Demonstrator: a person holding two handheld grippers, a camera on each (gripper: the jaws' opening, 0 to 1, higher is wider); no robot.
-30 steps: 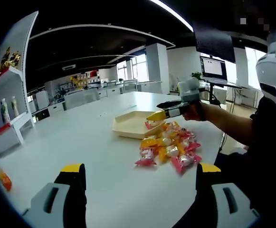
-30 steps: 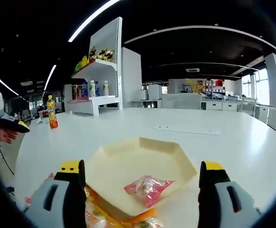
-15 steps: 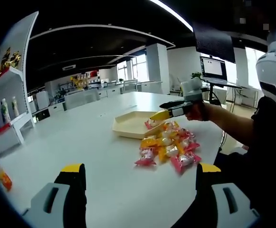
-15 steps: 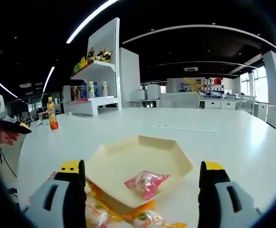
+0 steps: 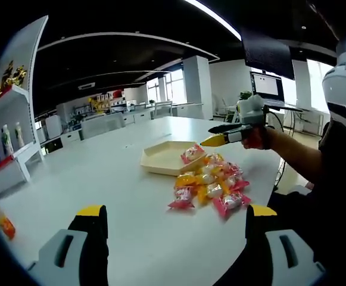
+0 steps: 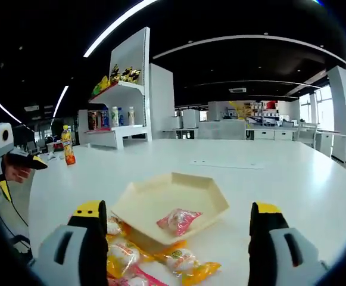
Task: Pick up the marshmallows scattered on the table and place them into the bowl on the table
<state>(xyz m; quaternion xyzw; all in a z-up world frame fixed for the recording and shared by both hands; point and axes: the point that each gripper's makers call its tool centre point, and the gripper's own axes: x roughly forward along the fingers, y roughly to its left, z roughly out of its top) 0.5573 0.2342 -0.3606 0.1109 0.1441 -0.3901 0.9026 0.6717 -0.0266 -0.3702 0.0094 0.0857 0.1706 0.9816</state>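
Note:
A cream hexagonal bowl sits on the white table with one pink marshmallow packet inside. In front of it lies a loose pile of pink and yellow marshmallow packets. My right gripper hovers above the pile's far side, held by a hand, open and empty. In the right gripper view its jaws frame the bowl, the pink packet and the pile. My left gripper stands open and empty, well back from the pile.
White shelves with bottles and snacks stand beyond the table. An orange bottle stands at the table's far left. A person's sleeve and body fill the right of the left gripper view. A monitor stands behind.
My right gripper has drawn up and back from the bowl, so the bowl looks smaller and more of the pile shows. The left gripper has stayed put.

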